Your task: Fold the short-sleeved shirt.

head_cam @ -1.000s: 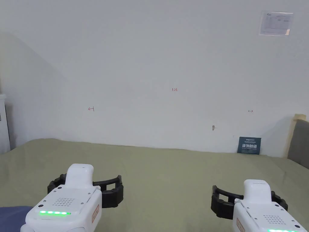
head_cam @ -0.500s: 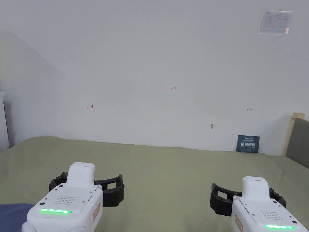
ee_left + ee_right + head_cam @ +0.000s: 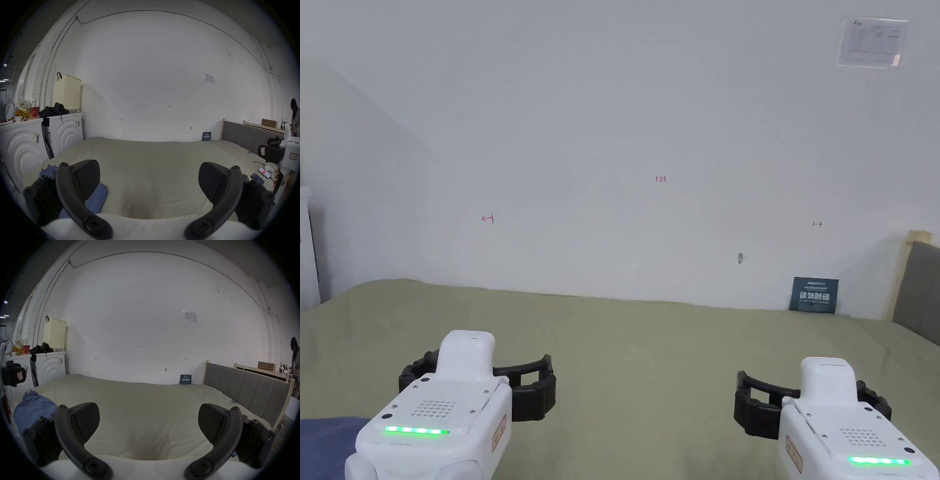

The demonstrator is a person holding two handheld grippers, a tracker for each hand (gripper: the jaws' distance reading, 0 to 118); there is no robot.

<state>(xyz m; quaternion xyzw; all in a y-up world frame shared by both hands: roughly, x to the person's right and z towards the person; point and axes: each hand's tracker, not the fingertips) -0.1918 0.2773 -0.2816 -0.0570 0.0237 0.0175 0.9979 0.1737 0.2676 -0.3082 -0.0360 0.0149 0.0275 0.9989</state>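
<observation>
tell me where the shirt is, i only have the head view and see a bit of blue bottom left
Observer: The blue shirt lies crumpled on the bed's left side.
Operator: anything in the left hand-held gripper
Observer: No, the left hand-held gripper is open, with bare bedsheet between its jaws.
Operator: and the right one
Observer: The right hand-held gripper is open too. Two phones lie on the bed's right edge.

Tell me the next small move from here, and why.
Probably swing the left gripper down and left toward the blue shirt. Both it and the right gripper hang open over bare bed, holding nothing, while the shirt lies bunched at the bed's left edge, nearest the left gripper.
</observation>
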